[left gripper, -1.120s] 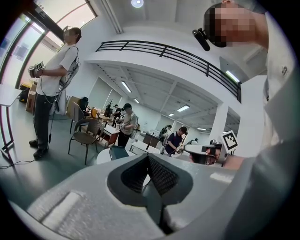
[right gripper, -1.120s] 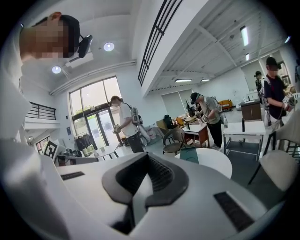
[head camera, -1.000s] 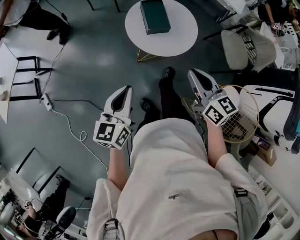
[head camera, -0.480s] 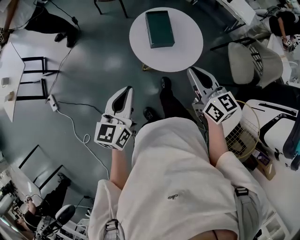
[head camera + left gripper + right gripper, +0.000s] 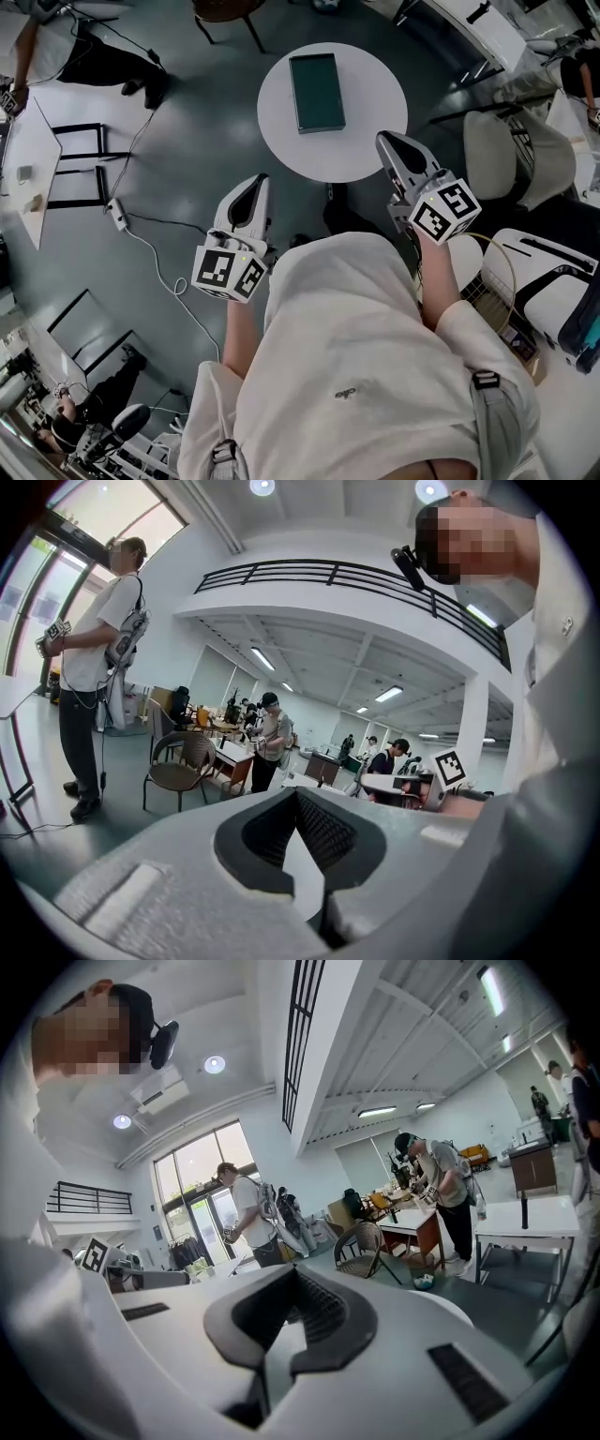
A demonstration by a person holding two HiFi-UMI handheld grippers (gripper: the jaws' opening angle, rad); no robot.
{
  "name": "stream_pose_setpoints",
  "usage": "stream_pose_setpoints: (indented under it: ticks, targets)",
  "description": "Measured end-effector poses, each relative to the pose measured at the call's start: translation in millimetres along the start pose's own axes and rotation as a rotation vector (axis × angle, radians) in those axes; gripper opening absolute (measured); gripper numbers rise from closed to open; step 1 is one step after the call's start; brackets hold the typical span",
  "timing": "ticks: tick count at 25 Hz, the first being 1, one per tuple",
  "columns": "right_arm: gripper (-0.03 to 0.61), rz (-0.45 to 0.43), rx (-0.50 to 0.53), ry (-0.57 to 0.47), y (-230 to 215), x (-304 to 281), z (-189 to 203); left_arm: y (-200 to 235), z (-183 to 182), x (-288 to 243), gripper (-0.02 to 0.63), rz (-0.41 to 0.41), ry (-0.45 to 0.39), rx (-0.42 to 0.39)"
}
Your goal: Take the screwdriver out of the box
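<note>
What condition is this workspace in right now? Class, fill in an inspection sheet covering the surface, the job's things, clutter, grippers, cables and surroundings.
Surface: round white table on a grey floor, ahead of the person.
Job's things: dark green box lies flat on the table and looks closed; screwdriver not seen.
Clutter: nothing seen on the table besides the box.
Grippers: left gripper and right gripper are both shut and empty, held in the air short of the box.
Cables: white cable runs from a power strip on the floor at left.
Surroundings: white chair, wire basket, other people at desks.
</note>
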State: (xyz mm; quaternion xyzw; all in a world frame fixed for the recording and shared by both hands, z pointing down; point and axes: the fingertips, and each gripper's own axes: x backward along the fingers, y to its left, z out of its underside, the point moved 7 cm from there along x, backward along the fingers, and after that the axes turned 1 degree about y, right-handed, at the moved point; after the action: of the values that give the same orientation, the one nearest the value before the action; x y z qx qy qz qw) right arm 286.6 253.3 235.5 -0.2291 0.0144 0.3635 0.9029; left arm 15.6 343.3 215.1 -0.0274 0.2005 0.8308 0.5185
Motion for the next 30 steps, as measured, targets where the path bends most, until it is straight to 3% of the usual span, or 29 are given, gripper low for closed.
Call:
stream_pose_setpoints:
  ticks: [7, 12, 16, 20, 25, 30]
  targets:
    - [0.008, -0.079, -0.027, 0.042, -49, -42, -20, 0, -13, -40, 0.011, -0.095, 0.013, 0.013]
    - [0.008, -0.152, -0.045, 0.119, -62, -71, -11, 1, -7, -49, 0.011, -0.183, 0.043, 0.054]
    - [0.008, -0.159, -0.061, 0.162, -74, -80, 0, 3, 7, -53, 0.011, -0.214, 0.076, 0.078]
    - [0.008, -0.151, -0.077, 0.220, -77, -91, 15, 15, 10, -52, 0.011, -0.301, 0.061, 0.097]
    - [0.007, -0.146, -0.088, 0.271, -71, -110, 26, 28, 12, -56, 0.011, -0.294, 0.075, 0.107]
    - [0.008, -0.120, -0.091, 0.279, -53, -143, 21, 71, 9, -66, 0.011, -0.267, 0.096, 0.137]
